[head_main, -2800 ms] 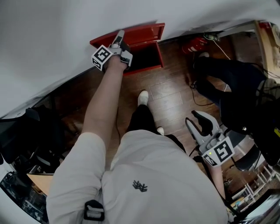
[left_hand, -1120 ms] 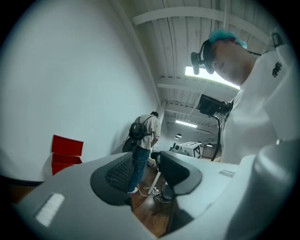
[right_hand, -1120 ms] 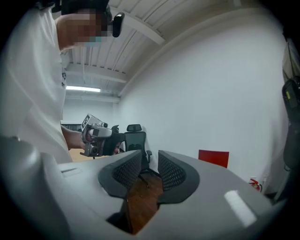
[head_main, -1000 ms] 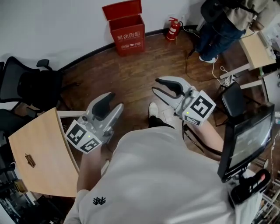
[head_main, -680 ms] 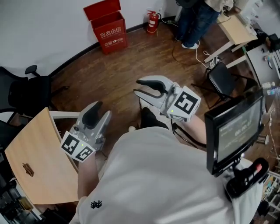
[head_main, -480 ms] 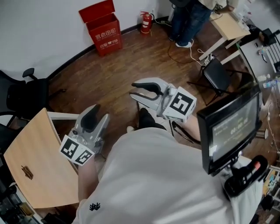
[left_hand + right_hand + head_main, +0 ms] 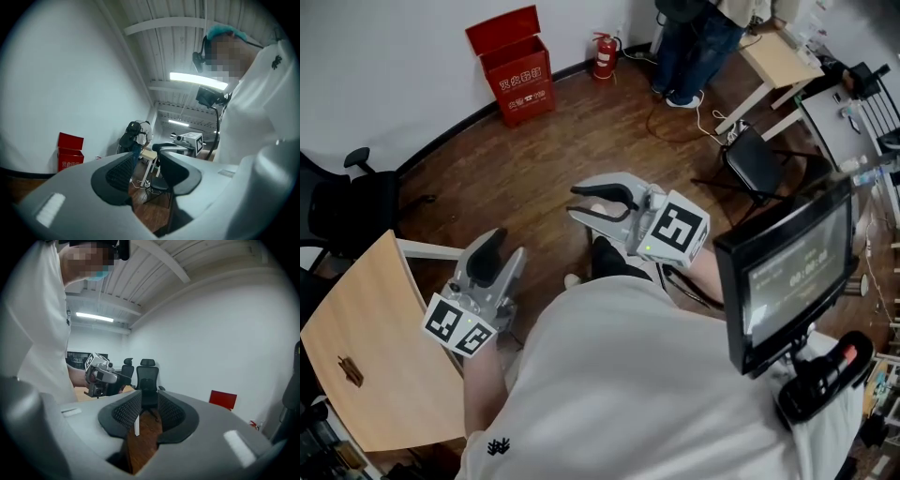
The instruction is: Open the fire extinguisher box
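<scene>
The red fire extinguisher box (image 7: 519, 79) stands on the floor against the white wall, its lid (image 7: 501, 27) raised upright. It also shows small in the left gripper view as the box (image 7: 70, 153) and in the right gripper view as the box (image 7: 223, 399). My left gripper (image 7: 494, 244) is held near my body, far from the box, open and empty. My right gripper (image 7: 577, 202) is also close to me, open with nothing between its jaws. The same open gaps show on the left gripper (image 7: 146, 159) and the right gripper (image 7: 149, 402).
A red fire extinguisher (image 7: 602, 56) stands right of the box. A person (image 7: 689, 42) stands by a small wooden desk (image 7: 780, 58). A black office chair (image 7: 347, 202) and a wooden table (image 7: 356, 342) are at my left, a monitor (image 7: 786, 274) at my right.
Earlier my left gripper was at the box's lid. Since then I have stepped well back; both grippers hang near my body and the box shrinks toward the upper left.
</scene>
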Demonstrator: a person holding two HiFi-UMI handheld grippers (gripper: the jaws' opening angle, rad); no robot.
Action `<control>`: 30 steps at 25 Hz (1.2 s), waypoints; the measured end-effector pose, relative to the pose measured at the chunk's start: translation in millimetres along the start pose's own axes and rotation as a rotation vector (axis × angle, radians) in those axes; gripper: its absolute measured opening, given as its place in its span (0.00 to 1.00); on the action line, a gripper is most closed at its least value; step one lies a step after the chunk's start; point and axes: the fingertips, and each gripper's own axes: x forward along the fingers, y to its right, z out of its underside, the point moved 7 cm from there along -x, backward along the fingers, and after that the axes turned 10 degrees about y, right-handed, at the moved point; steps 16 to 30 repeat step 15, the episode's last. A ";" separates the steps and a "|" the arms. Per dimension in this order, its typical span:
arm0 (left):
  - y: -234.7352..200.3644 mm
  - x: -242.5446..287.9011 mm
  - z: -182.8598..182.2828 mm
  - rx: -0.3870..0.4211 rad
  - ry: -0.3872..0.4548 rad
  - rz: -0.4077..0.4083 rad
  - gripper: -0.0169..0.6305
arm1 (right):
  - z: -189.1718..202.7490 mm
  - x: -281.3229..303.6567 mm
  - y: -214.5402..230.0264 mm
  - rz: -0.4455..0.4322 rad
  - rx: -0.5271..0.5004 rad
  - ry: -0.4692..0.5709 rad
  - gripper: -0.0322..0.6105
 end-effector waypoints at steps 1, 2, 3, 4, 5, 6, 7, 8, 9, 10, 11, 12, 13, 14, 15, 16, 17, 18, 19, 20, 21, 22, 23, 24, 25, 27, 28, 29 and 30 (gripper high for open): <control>2.2 -0.3 3.5 -0.001 0.006 -0.004 0.29 | 1.9 -2.2 -1.1 -0.005 -0.002 -0.003 0.20; 4.2 -0.9 6.9 -0.003 0.010 -0.007 0.29 | 3.6 -3.8 -2.2 -0.011 -0.007 -0.005 0.20; 5.1 -2.0 9.0 -0.005 0.012 -0.011 0.29 | 4.3 -3.7 -3.0 -0.018 -0.012 -0.008 0.20; 4.2 -3.6 9.1 -0.007 0.010 -0.014 0.29 | 3.9 -1.6 -3.1 -0.025 -0.016 -0.011 0.20; 1.5 -5.2 7.5 -0.008 0.008 -0.018 0.29 | 2.6 2.0 -2.2 -0.029 -0.018 -0.011 0.20; -2.2 -6.6 4.8 -0.009 0.006 -0.022 0.29 | 1.1 5.9 -0.8 -0.031 -0.018 -0.011 0.20; -5.7 -7.5 2.3 -0.010 0.006 -0.026 0.29 | -0.1 8.7 0.4 -0.032 -0.019 -0.011 0.20; -8.2 -8.1 0.4 -0.013 0.008 -0.029 0.29 | -0.8 10.1 1.0 -0.033 -0.020 -0.011 0.20; -9.4 -8.4 -1.0 -0.016 0.012 -0.031 0.29 | -0.9 10.4 1.0 -0.033 -0.020 -0.012 0.20; -9.9 -8.3 -2.1 -0.018 0.016 -0.031 0.29 | -0.7 10.1 0.9 -0.032 -0.019 -0.012 0.20; -9.9 -7.8 -2.9 -0.019 0.020 -0.030 0.29 | -0.6 9.5 0.8 -0.031 -0.017 -0.012 0.20; -9.9 -7.1 -3.4 -0.018 0.023 -0.028 0.29 | -0.4 9.0 0.9 -0.029 -0.016 -0.010 0.20; -10.1 -6.3 -3.8 -0.016 0.024 -0.027 0.29 | -0.3 8.5 1.2 -0.027 -0.014 -0.009 0.20; -10.5 -5.4 -3.9 -0.014 0.025 -0.026 0.29 | -0.1 8.2 1.5 -0.025 -0.013 -0.007 0.20; -11.0 -4.4 -4.0 -0.012 0.026 -0.025 0.29 | 0.0 8.0 1.9 -0.023 -0.012 -0.006 0.20; -11.0 -4.4 -4.0 -0.012 0.026 -0.025 0.29 | 0.0 8.0 1.9 -0.023 -0.012 -0.006 0.20; -11.0 -4.4 -4.0 -0.012 0.026 -0.025 0.29 | 0.0 8.0 1.9 -0.023 -0.012 -0.006 0.20; -11.0 -4.4 -4.0 -0.012 0.026 -0.025 0.29 | 0.0 8.0 1.9 -0.023 -0.012 -0.006 0.20; -11.0 -4.4 -4.0 -0.012 0.026 -0.025 0.29 | 0.0 8.0 1.9 -0.023 -0.012 -0.006 0.20; -11.0 -4.4 -4.0 -0.012 0.026 -0.025 0.29 | 0.0 8.0 1.9 -0.023 -0.012 -0.006 0.20; -11.0 -4.4 -4.0 -0.012 0.026 -0.025 0.29 | 0.0 8.0 1.9 -0.023 -0.012 -0.006 0.20; -11.0 -4.4 -4.0 -0.012 0.026 -0.025 0.29 | 0.0 8.0 1.9 -0.023 -0.012 -0.006 0.20; -11.0 -4.4 -4.0 -0.012 0.026 -0.025 0.29 | 0.0 8.0 1.9 -0.023 -0.012 -0.006 0.20; -11.0 -4.4 -4.0 -0.012 0.026 -0.025 0.29 | 0.0 8.0 1.9 -0.023 -0.012 -0.006 0.20; -11.0 -4.4 -4.0 -0.012 0.026 -0.025 0.29 | 0.0 8.0 1.9 -0.023 -0.012 -0.006 0.20; -11.0 -4.4 -4.0 -0.012 0.026 -0.025 0.29 | 0.0 8.0 1.9 -0.023 -0.012 -0.006 0.20; -11.0 -4.4 -4.0 -0.012 0.026 -0.025 0.29 | 0.0 8.0 1.9 -0.023 -0.012 -0.006 0.20; -11.0 -4.4 -4.0 -0.012 0.026 -0.025 0.29 | 0.0 8.0 1.9 -0.023 -0.012 -0.006 0.20; -11.0 -4.4 -4.0 -0.012 0.026 -0.025 0.29 | 0.0 8.0 1.9 -0.023 -0.012 -0.006 0.20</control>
